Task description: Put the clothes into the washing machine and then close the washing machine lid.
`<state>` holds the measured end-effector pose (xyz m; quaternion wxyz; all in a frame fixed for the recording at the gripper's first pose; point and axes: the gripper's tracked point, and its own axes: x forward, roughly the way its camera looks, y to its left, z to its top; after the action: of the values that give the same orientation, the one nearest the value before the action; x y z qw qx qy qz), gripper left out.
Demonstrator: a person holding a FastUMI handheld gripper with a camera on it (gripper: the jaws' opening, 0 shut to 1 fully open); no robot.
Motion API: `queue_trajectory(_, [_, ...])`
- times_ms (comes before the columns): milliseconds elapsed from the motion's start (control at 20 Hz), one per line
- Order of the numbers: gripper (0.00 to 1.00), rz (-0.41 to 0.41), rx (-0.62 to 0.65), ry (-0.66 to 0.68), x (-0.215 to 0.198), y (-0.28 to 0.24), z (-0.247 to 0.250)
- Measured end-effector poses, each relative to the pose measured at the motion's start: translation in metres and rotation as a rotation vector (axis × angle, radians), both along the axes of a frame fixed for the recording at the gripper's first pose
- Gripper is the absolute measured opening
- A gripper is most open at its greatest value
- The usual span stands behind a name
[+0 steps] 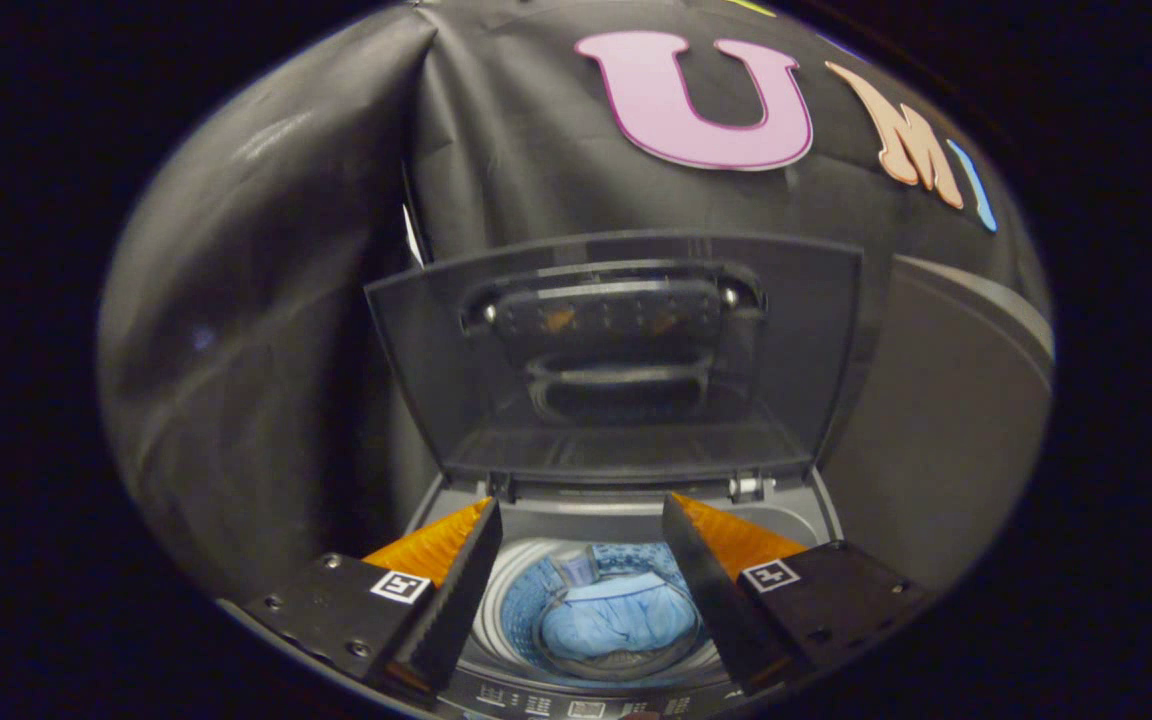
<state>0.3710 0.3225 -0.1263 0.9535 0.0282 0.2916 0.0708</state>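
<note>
The claw [581, 520] hung wide apart over the washing machine [626, 520], its two fingers splayed and gripping nothing at all, each orange-and-black finger [466, 580] flanking the drum opening. Down in the drum [506, 625], between and below the fingers, the blue clothes [621, 620] sat bunched in a heap, so by my reading the loading part looked done and the closing was still to come. And there stood the lid [616, 360], propped upright just beyond the drum, its dark tinted panel facing the claw, hinges [748, 487] at its foot, a moulded handle [621, 385] across its middle. Here lay the danger, as I judged it: the lid leaned back near the booth cloth behind it, and a push landing low near the hinges would get little leverage and might just skid off the smooth panel. A pull from the top edge looked safer, yet if the lid tipped past balance unchecked it could slam down. Any fold of the clothes riding up near the drum's rim could also be caught, though from this angle the heap seemed to sit low enough.
</note>
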Motion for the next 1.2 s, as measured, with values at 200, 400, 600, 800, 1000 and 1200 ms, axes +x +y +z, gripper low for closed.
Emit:
queue_trajectory(200, [0.97, -0.019, 0.066, -0.06, 0.025, 0.004, 0.043])
queue_trajectory(400, [0.97, -0.097, 0.12, -0.18, 0.066, -0.014, 0.085])
queue_trajectory(600, [0.96, -0.177, 0.124, -0.24, 0.107, -0.033, 0.095])
queue_trajectory(800, [0.96, -0.192, 0.042, -0.293, 0.129, -0.036, 0.094])
queue_trajectory(1000, [0.96, -0.206, -0.013, -0.462, 0.134, -0.034, 0.123])
queue_trajectory(1200, [0.96, -0.183, -0.054, -0.389, 0.149, -0.028, 0.106])
